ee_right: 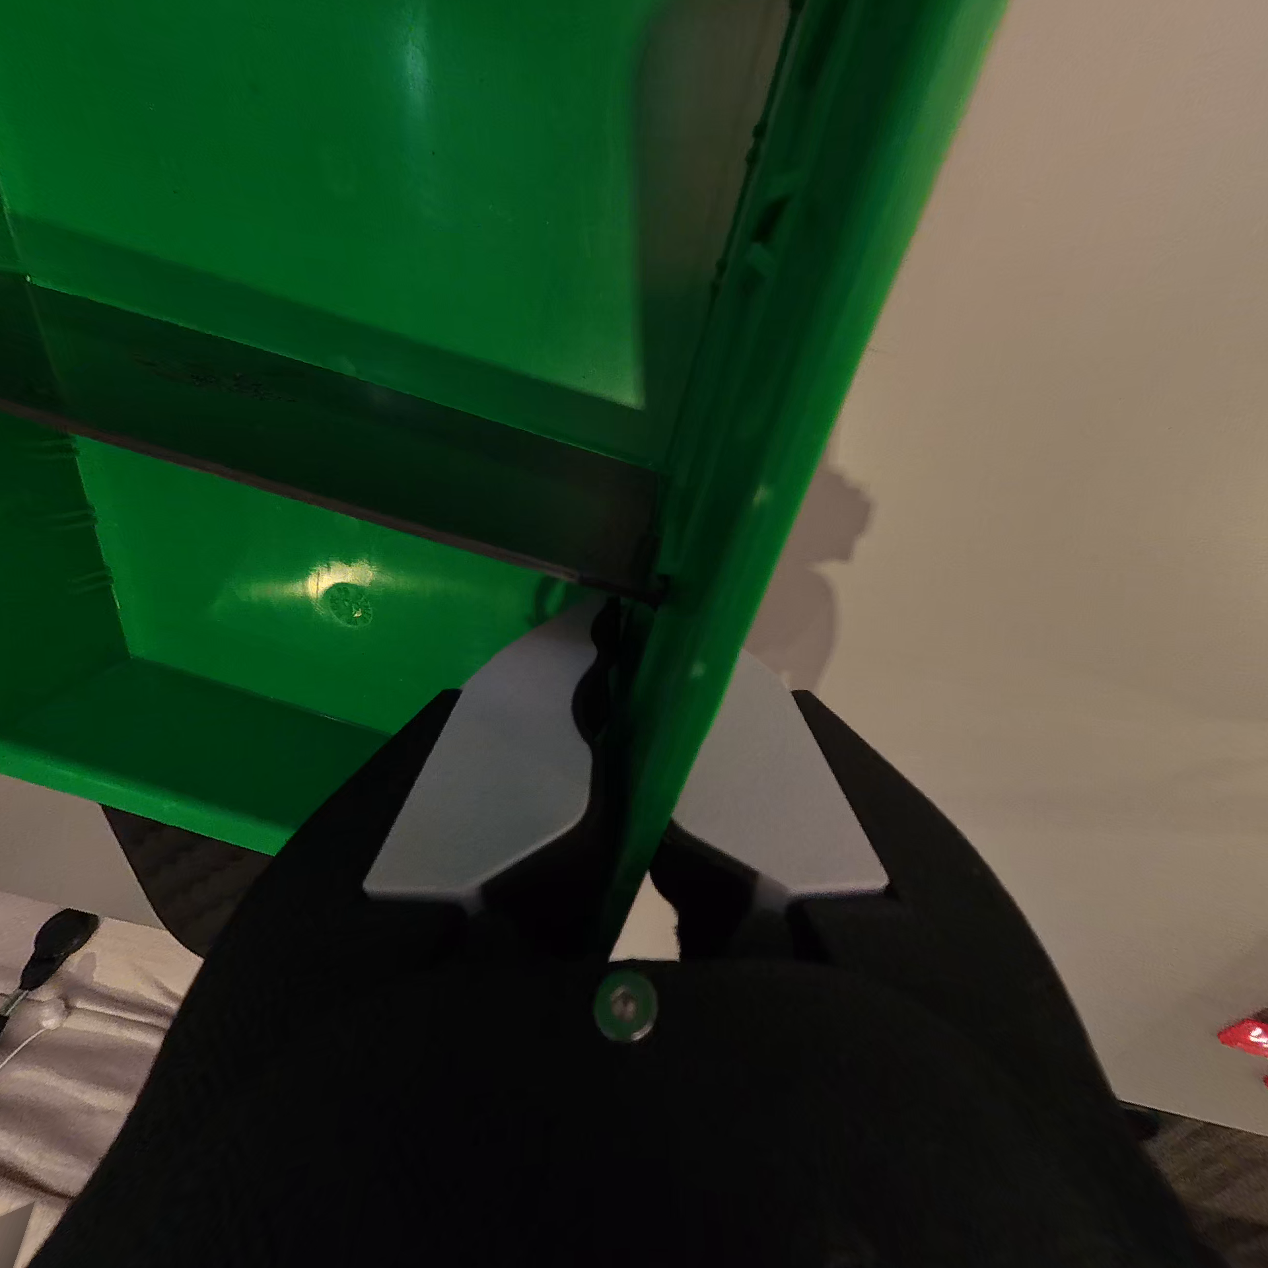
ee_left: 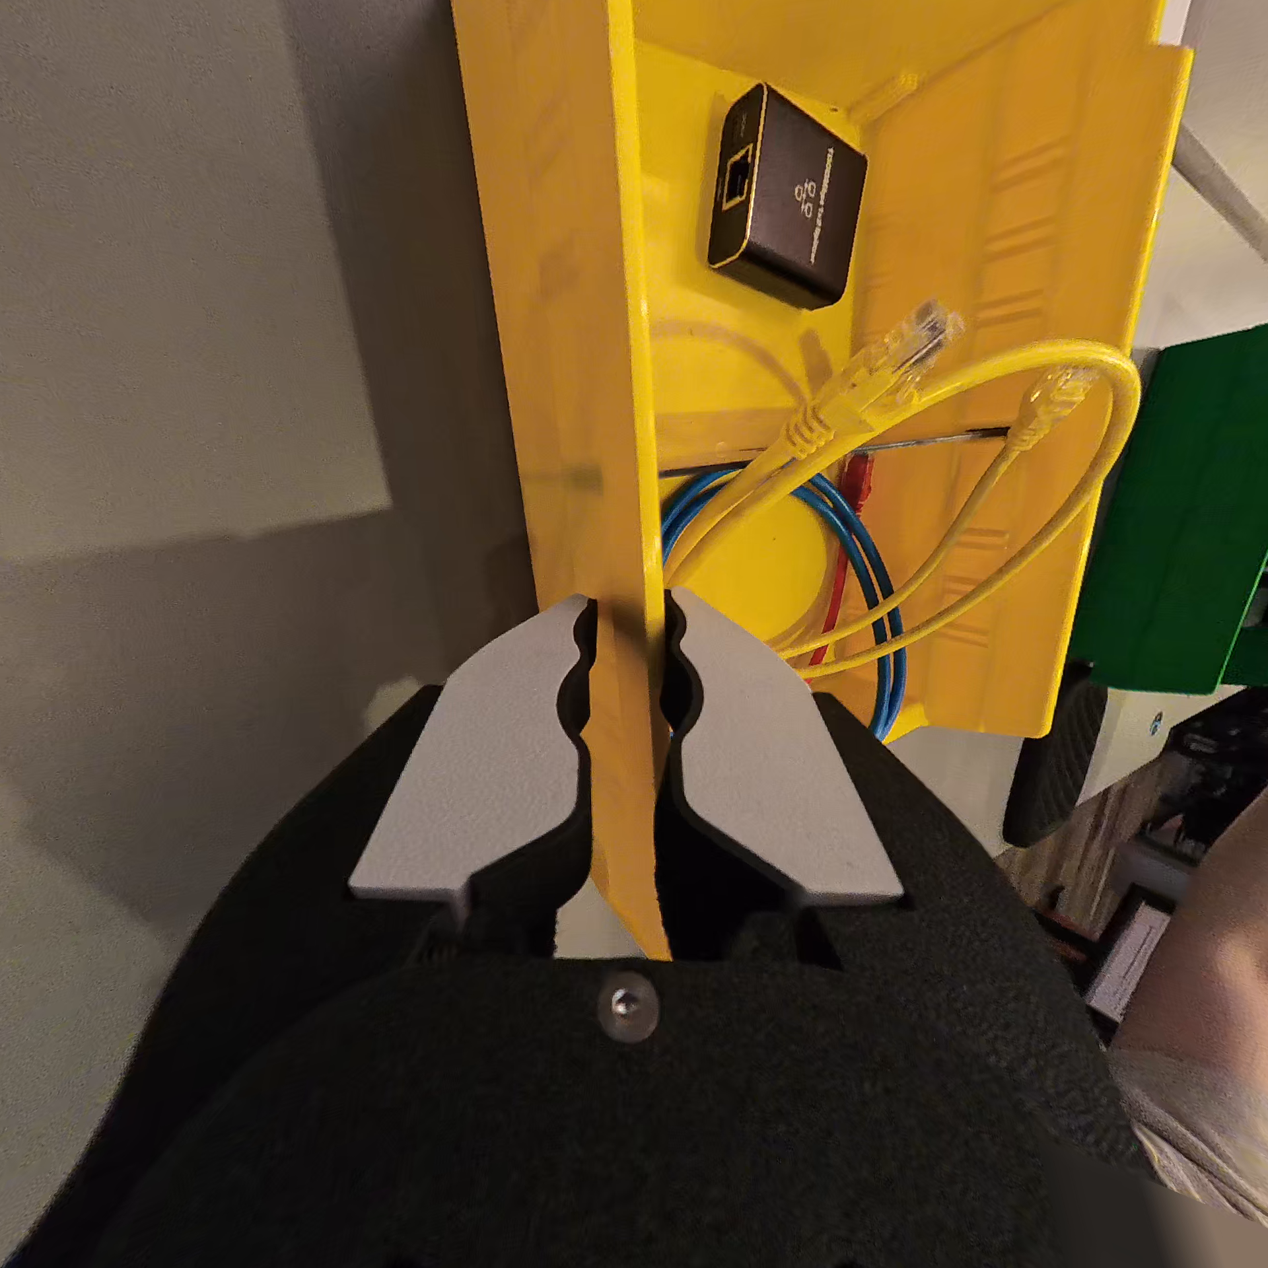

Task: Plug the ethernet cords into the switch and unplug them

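No cord is plugged in: the switch (ee_left: 785, 199) sits in the upper centre of the frame with its port empty, and the yellow ethernet cord (ee_left: 892, 370) lies loose. The left hand-held gripper (ee_left: 628, 604) clamps the yellow bin wall (ee_left: 617, 412); the right hand-held gripper (ee_right: 659, 659) clamps the green bin wall (ee_right: 755, 412).

The yellow bin (ee_left: 789, 41) is entered from its open top, and its inside is crowded. The far compartment is partly taken up by a dark switch (ee_left: 785, 199) lying near the left wall; bare floor is left to its right and along the far corner. The near compartment is filled by a yellow cord (ee_left: 1070, 384) looping high toward the right wall, a blue cord (ee_left: 885, 583) coiled on the floor and a red cord (ee_left: 834, 569) beside it, so little floor is left free there. The left wall is straddled by the left gripper (ee_left: 628, 607). The green bin (ee_right: 343, 206) is seen bare on both sides of its dark divider (ee_right: 343, 439), with its right wall clamped by the right gripper (ee_right: 652, 631).
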`<state>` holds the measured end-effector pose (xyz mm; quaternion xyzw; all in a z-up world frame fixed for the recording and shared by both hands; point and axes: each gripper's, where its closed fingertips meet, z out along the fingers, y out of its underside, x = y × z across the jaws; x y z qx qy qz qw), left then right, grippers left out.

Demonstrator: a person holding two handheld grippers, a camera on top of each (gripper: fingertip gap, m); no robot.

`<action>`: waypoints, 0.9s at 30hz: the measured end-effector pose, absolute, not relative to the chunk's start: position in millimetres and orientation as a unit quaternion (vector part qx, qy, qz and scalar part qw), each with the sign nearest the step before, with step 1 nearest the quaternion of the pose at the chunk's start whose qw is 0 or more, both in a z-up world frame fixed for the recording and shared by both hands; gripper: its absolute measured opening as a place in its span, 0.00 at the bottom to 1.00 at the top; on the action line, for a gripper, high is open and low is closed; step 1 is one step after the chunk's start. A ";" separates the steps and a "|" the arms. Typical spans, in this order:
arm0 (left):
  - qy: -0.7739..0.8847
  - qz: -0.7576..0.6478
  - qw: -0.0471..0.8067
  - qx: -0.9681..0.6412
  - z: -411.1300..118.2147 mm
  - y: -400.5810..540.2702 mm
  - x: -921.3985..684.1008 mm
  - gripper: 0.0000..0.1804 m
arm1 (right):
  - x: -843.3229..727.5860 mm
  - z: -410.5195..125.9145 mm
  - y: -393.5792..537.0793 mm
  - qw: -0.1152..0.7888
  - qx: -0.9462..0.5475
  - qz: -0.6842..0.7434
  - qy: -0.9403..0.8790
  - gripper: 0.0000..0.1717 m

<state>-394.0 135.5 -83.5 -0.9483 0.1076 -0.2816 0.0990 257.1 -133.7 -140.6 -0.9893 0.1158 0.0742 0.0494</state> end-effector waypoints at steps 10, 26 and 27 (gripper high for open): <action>0.180 -0.237 0.108 -0.949 -84.2 146.9 -386.1 0.06 | 262.1 -140.8 -120.5 0.044 -0.989 0.074 0.121 0.04; 0.270 -0.151 0.120 -0.943 -87.4 143.1 -387.3 0.05 | 257.0 -141.5 -113.4 0.034 -0.994 0.077 0.075 0.05; 0.271 -0.152 0.121 -0.943 -87.4 142.8 -387.6 0.05 | 257.3 -141.5 -113.2 0.036 -0.994 0.077 0.075 0.05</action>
